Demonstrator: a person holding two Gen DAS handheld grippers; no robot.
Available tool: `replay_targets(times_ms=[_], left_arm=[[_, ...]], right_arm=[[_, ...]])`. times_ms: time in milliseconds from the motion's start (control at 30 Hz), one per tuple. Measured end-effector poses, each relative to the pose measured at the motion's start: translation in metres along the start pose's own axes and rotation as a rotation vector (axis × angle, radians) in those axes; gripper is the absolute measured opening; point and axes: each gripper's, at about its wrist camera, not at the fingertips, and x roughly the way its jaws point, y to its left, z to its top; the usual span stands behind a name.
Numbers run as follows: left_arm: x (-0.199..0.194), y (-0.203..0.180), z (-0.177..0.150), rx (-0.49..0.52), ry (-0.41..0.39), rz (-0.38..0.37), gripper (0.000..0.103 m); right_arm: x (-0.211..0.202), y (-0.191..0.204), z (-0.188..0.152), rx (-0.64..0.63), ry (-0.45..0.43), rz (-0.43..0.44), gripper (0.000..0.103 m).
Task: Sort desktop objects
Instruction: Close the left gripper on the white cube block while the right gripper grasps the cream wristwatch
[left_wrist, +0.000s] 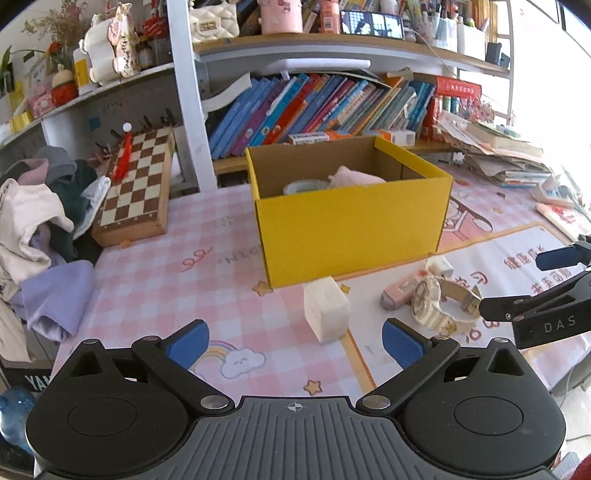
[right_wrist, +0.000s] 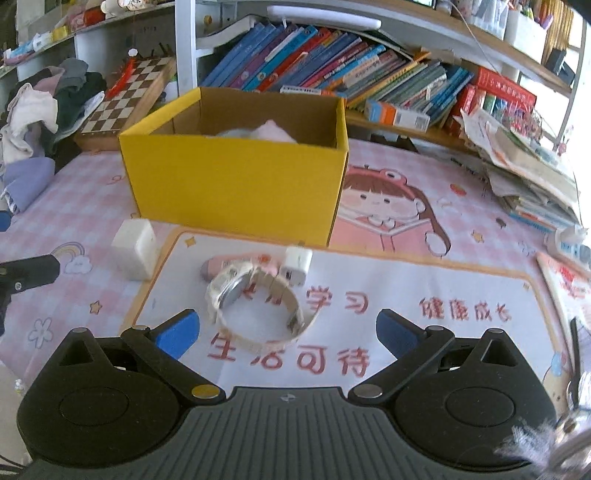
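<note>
While both sets of tongs hang wide open over the bench, we can take stock of the sorting. The yellow box stands in the middle of the pink checked mat, and it's already got something in it: a pale pink soft item and what looks like a roll of tape show above the rim in the left view. Four things are left out front! The left tongs, empty, line up with the white block, which sits just beside the box's near corner. The right tongs, empty too, hover right over the cream wristwatch, its strap looped and standing on the white poster mat. Tucked behind the watch and touching it, a pink eraser-like bar and a small white charger plug lie close to the box's front wall. By my reckoning the job is under way, well short of finished, with the watch and the block the likeliest next picks. Off to the left, the chessboard and a heap of clothes sit apart from the action.
</note>
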Motion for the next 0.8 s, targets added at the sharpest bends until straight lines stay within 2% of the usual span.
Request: replay_targets(times_ms=[333,800], left_arm=[[0.008,-0.016,-0.012,0.025,0.048,-0.024,0.101],[0.027,-0.03,-0.009,0.04,0.1,-0.034,0.101]], right_arm=[[0.009,0.008,-0.019,0.004,0.068,0.034,0.103],[0.019,-0.001,-0.005,-0.025,0.048,0.07,0.1]])
